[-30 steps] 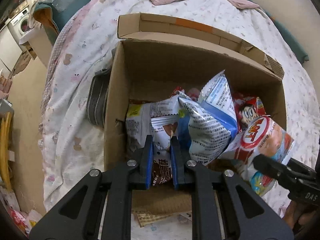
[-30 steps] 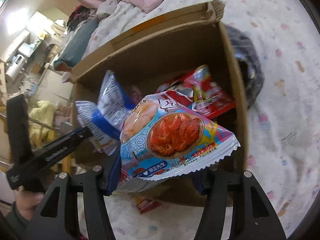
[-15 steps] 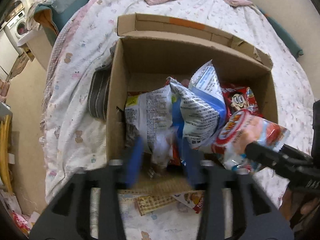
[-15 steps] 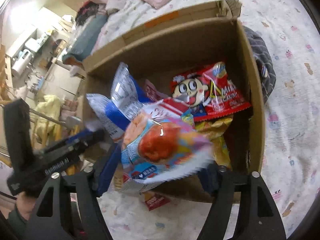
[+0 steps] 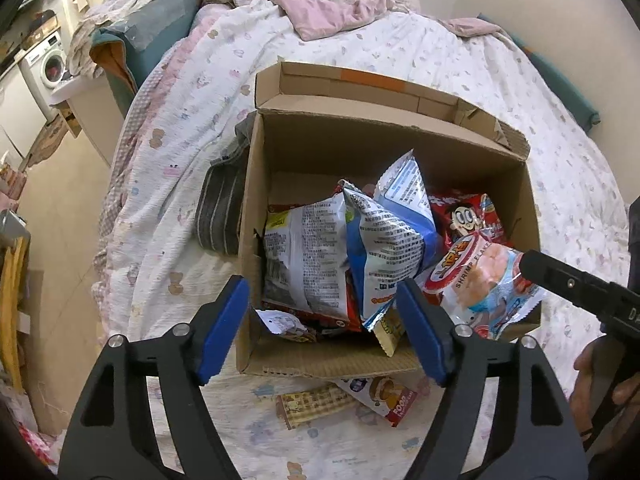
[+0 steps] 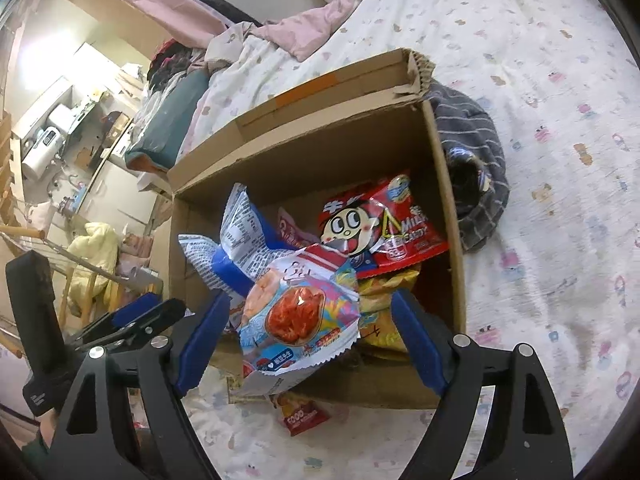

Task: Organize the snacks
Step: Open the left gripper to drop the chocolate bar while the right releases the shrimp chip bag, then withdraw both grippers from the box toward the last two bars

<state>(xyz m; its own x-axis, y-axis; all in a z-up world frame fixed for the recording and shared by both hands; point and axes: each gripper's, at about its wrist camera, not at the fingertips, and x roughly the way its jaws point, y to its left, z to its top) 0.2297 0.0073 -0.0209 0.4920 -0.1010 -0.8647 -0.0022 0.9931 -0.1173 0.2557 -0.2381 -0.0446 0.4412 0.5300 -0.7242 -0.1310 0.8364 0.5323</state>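
Observation:
An open cardboard box (image 5: 256, 184) sits on the bed, full of snack bags. My left gripper (image 5: 322, 292) hangs over its near wall with jaws opening and nothing between them. A small white packet (image 5: 280, 322) lies inside just below. My right gripper (image 6: 310, 308) is opening too. The shrimp flakes bag (image 6: 300, 312) sits between its pads, loose, resting on the box's near rim (image 6: 360, 384). That bag (image 5: 480, 276) shows at the box's right front corner, beside one right finger (image 5: 560, 280). A blue-white bag (image 5: 392, 232) and a red candy bag (image 6: 380, 224) lie deeper in.
Two packets (image 5: 380, 394) (image 5: 312, 404) lie on the bedsheet in front of the box. A striped grey garment (image 5: 220, 208) is bunched against the box's side. Pink bedding (image 5: 332, 12) is piled at the far end. The floor (image 5: 52, 216) drops off beside the bed.
My left gripper opened and released the small packet, which dropped into the box. My right jaws widened off the shrimp bag, which sank onto the rim. Both grippers rose and drew back.

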